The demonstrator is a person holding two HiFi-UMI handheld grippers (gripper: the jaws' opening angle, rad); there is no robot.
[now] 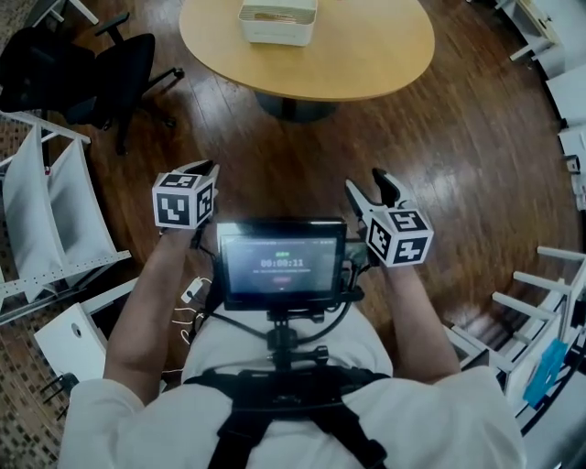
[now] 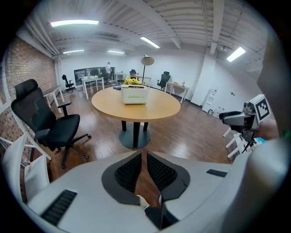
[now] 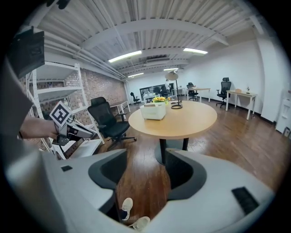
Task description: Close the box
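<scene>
A white box [image 1: 277, 20] stands on the far side of the round wooden table [image 1: 366, 55], well ahead of both grippers; whether its lid is up cannot be made out. It also shows as the box [image 2: 134, 94] in the left gripper view and the box [image 3: 153, 111] in the right gripper view. My left gripper [image 1: 209, 167] hovers above the floor short of the table, jaws together with nothing between them [image 2: 142, 154]. My right gripper [image 1: 368, 183] is level with it on the right, jaws wide apart and empty [image 3: 145, 154].
A black office chair [image 1: 110, 69] stands left of the table. White shelf frames [image 1: 46, 211] line the left side and white chairs [image 1: 549, 302] the right. A small monitor [image 1: 282, 263] hangs at the person's chest. The floor is dark wood.
</scene>
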